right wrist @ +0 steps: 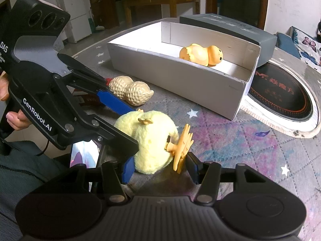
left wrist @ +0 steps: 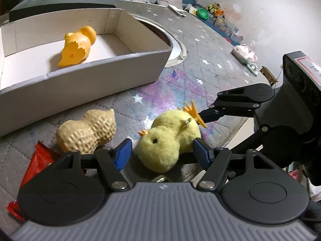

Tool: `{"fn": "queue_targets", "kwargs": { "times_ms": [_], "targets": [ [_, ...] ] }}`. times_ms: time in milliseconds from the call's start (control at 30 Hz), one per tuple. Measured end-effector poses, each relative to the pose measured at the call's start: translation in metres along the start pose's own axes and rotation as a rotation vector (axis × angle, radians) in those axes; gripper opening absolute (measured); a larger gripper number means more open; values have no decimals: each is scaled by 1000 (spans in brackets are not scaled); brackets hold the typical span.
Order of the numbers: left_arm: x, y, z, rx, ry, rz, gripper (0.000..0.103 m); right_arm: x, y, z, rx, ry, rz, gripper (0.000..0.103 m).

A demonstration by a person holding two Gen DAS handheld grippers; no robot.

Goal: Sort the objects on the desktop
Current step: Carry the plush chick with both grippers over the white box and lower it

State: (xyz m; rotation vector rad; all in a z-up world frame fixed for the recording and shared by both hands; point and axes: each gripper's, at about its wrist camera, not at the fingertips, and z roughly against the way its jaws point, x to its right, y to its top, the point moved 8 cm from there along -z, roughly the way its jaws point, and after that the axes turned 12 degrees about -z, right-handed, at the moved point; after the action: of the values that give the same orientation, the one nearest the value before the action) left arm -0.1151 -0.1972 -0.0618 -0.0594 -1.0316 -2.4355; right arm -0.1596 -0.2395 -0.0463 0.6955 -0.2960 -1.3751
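You worked both grippers around the yellow plush chick (left wrist: 168,140), which lay on its side on the star-print table cover (left wrist: 200,46). Far to the chick's left, a red snack wrapper (left wrist: 38,158) poked out beside your left gripper's body. Just left of the chick sat the peanut-shaped toy (left wrist: 88,130). Your left gripper (left wrist: 162,150) straddled the chick's fluffy body, both blue pads touching its sides; whether they squeezed it could not be told. Behind the chick stood the open white box (left wrist: 100,76), an orange duck toy (left wrist: 78,46) lying inside it. To the chick's right, your right gripper (right wrist: 159,166) closed in around the tail end and orange feet (right wrist: 180,148), its grip likewise unclear.
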Motion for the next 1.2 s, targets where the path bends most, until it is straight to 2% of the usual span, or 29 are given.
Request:
{"fn": "queue_targets", "kwargs": {
  "times_ms": [33,333,500,733,900,1033,1200],
  "targets": [
    [1,1,0,4,-8,1,61,0,0,0,0,-1,1,55],
    [1,12,11,43,-5,-12,61,-4,6,6,21,-10,15,54],
    [-1,34,31,99,14,-30,61,-6,19,17,56,-17,40,54],
    [-17,85,61,192,105,-116,61,-7,63,41,162,-35,93,54],
    [-50,112,61,207,145,-113,61,-2,109,42,242,-57,127,54],
    [-80,117,49,184,155,-68,61,4,138,23,242,-57,127,54],
    [-107,113,30,148,158,-8,61,15,158,-13,184,-28,88,54]
  ]
}}
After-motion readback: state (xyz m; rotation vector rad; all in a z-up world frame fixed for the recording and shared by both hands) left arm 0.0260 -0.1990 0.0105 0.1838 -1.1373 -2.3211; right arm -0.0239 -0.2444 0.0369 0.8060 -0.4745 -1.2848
